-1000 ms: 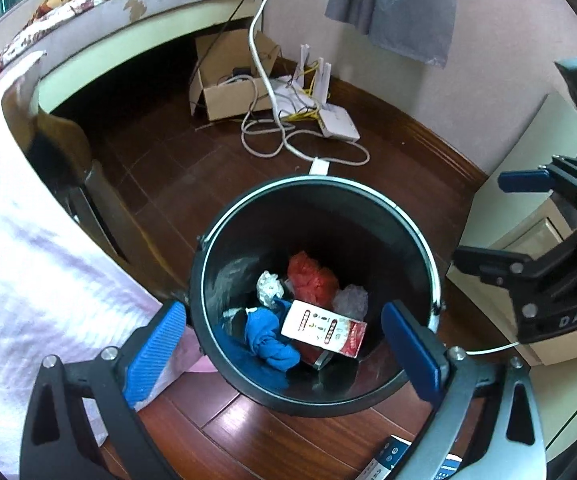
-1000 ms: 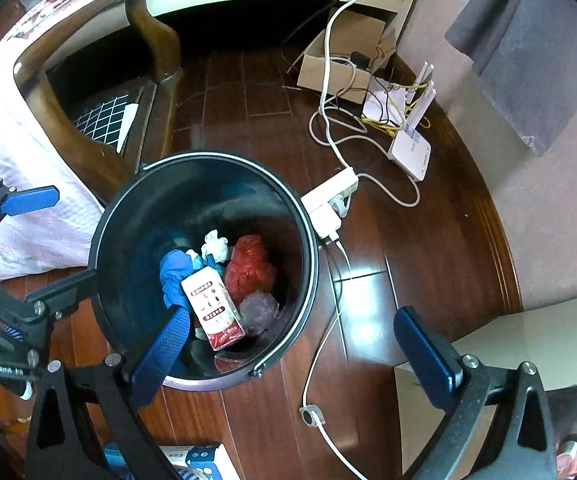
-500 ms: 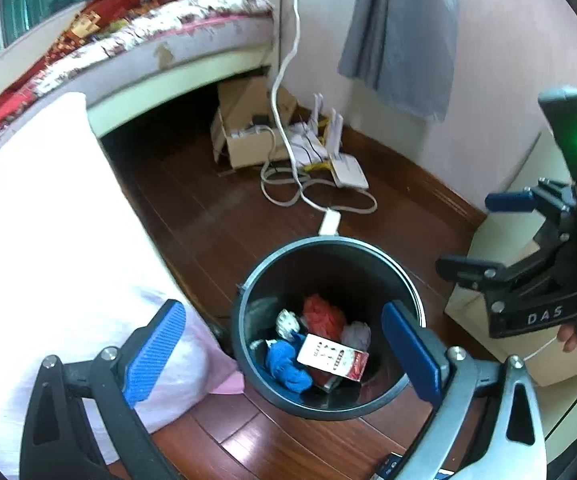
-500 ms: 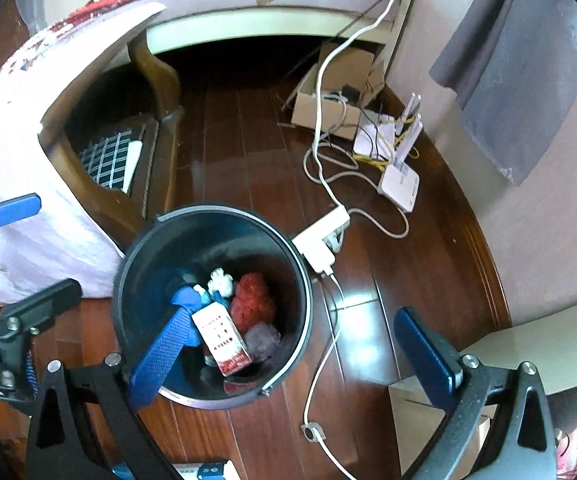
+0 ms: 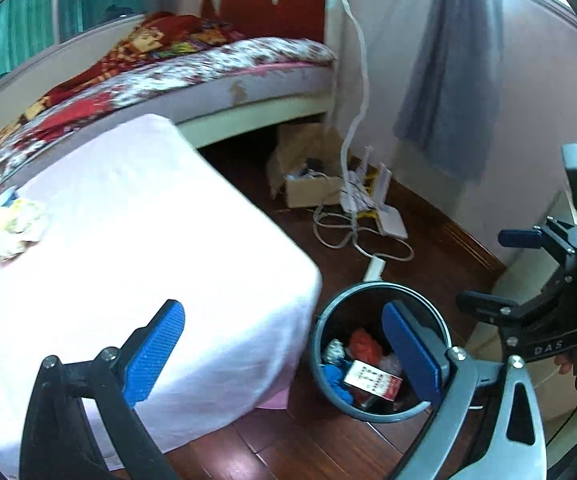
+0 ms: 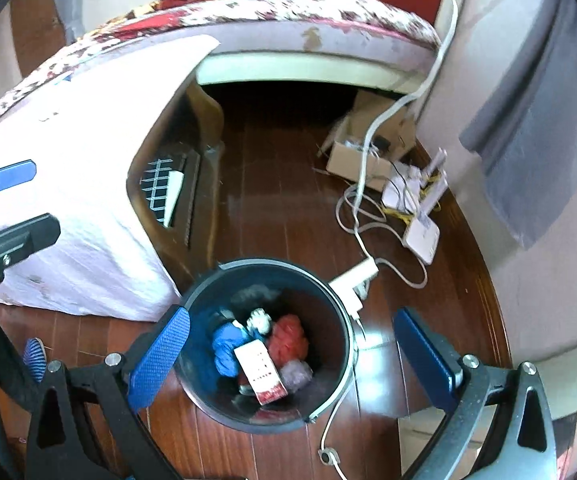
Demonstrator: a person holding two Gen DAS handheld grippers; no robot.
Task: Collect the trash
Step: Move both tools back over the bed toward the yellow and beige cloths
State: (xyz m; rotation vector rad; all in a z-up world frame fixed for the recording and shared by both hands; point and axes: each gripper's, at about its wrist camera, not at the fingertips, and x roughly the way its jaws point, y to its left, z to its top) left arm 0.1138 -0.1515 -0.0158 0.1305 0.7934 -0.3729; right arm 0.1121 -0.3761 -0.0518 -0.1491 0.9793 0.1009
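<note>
A black round trash bin stands on the wood floor beside the cloth-covered table. It holds a red-and-white carton, a blue rag, a red bag and white crumpled paper. A crumpled yellowish wad lies on the white tablecloth at the far left. My left gripper is open and empty, high above table corner and bin. My right gripper is open and empty above the bin; it also shows in the left wrist view.
A bed with a floral mattress stands behind. A cardboard box, white routers, a power strip and loose cables lie on the floor by the wall. A grey cloth hangs on the wall.
Both grippers have risen and pulled back from the bin, so it looks smaller and lower. The left view has tilted up onto the tabletop and the bed.
</note>
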